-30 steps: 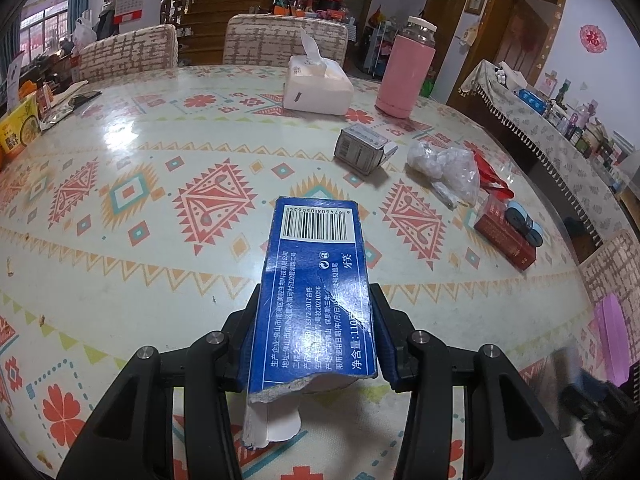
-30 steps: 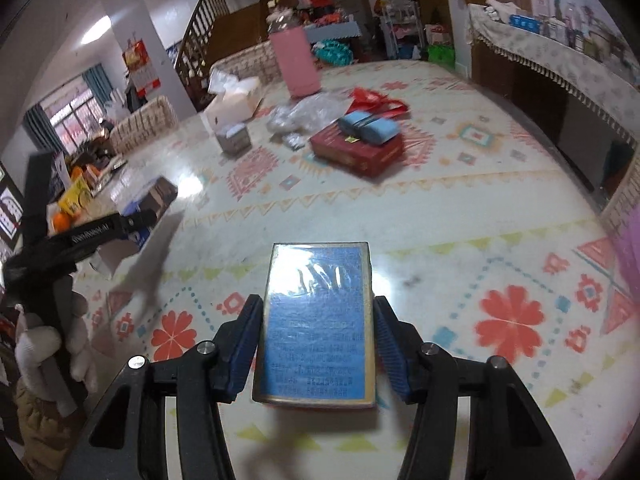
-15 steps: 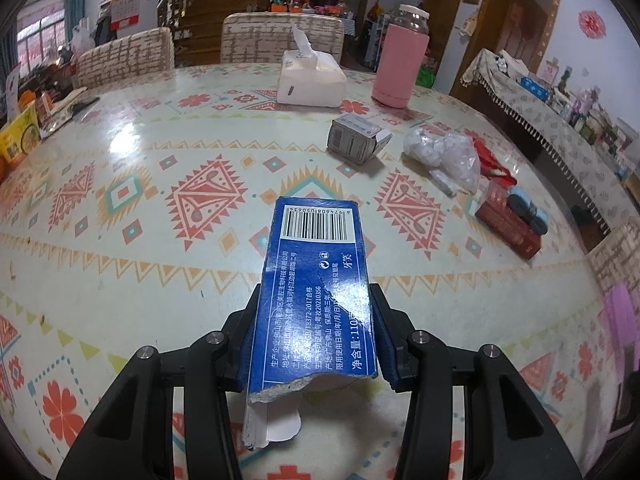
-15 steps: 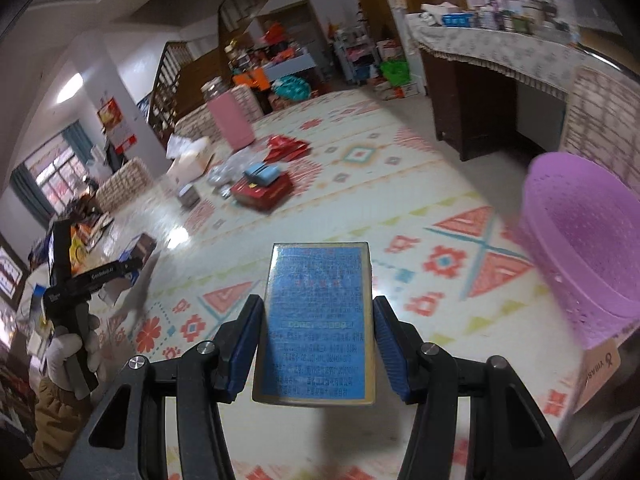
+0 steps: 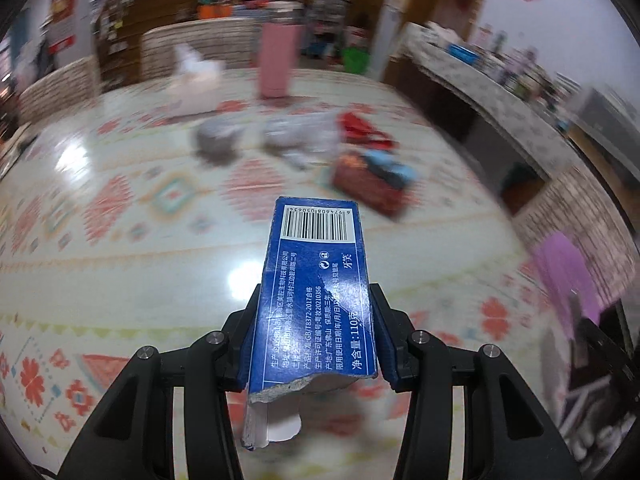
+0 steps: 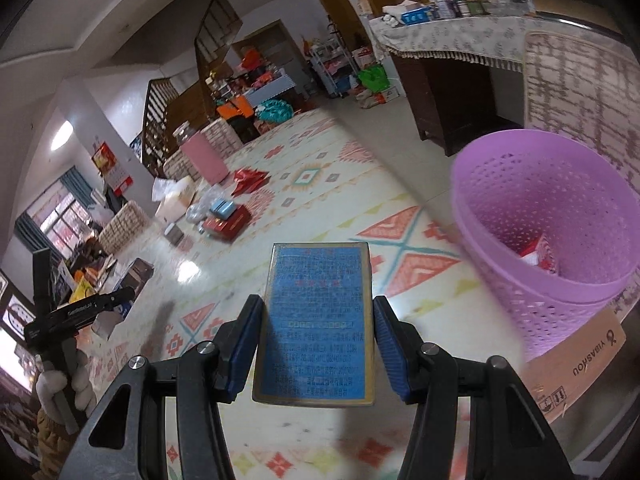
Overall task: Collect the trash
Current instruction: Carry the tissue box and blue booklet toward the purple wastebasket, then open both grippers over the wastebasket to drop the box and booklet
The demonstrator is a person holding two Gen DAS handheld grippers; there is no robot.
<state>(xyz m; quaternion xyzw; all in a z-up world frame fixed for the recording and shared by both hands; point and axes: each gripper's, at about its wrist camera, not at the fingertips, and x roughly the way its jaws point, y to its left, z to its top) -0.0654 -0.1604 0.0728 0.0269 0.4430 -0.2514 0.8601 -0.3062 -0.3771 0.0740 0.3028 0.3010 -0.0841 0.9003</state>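
Observation:
My left gripper is shut on a torn dark blue toothpaste box with a barcode, held above the patterned table. My right gripper is shut on a flat blue box with a gold rim, held over the table's right end. A purple perforated trash basket stands just right of the right gripper, beyond the table edge, with some red and white trash inside; it also shows blurred in the left wrist view. The left gripper also shows at the far left of the right wrist view.
On the table lie a red box with blue items on top, a clear plastic bag, red wrapping, a small grey box, a white tissue box and a pink bottle. A cardboard box sits under the basket.
The right gripper swung right with its box, bringing the purple basket close beside it. The left gripper turned right too, its view now blurred by motion. Both grips are unchanged.

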